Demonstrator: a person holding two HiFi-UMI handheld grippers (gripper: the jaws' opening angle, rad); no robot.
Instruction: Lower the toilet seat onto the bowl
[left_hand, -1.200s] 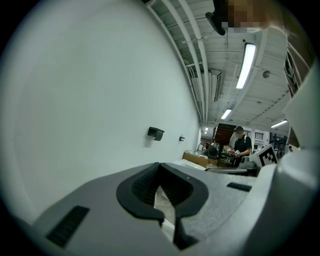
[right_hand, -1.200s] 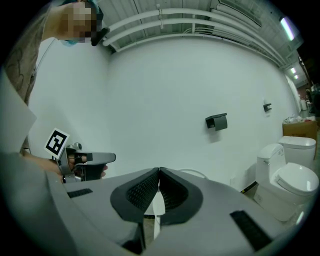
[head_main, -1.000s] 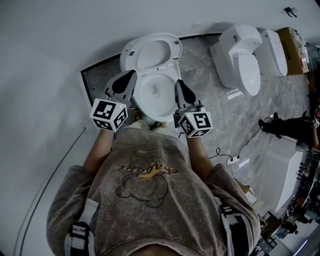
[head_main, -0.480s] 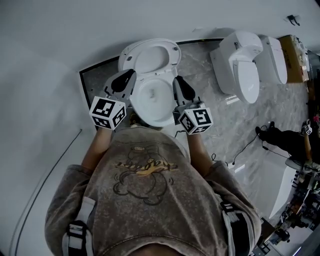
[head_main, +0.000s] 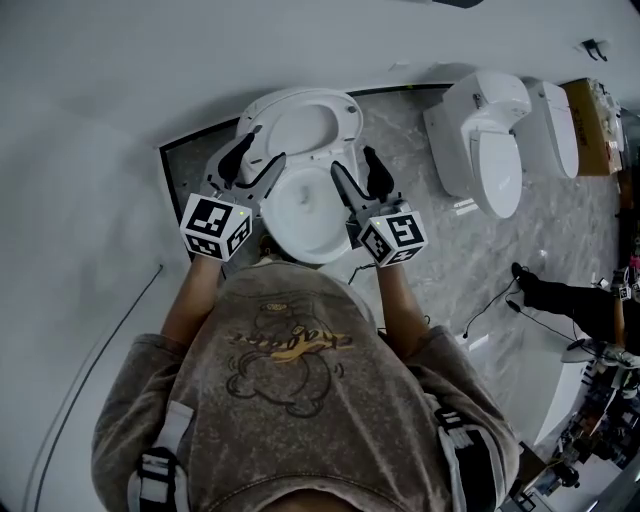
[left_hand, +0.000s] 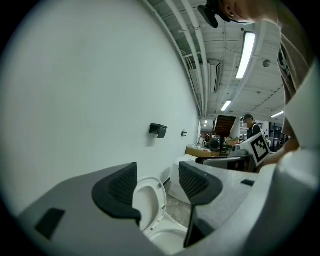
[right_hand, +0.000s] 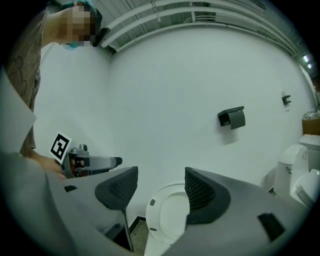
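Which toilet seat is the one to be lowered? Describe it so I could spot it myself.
Along the plain white wall, find the white toilet directly before the person, leftmost of three in the head view. Its oval white plastic seat stands raised against the wall over the open bowl, while the two neighbouring toilets have lids shut.

The person wears a grey-brown bear-print sweatshirt (head_main: 290, 390) and buckled shoulder straps (head_main: 160, 462); left gripper (head_main: 262, 150) and right gripper (head_main: 352, 160) are grey, black-padded, with black-and-white marker cubes (head_main: 215, 227).
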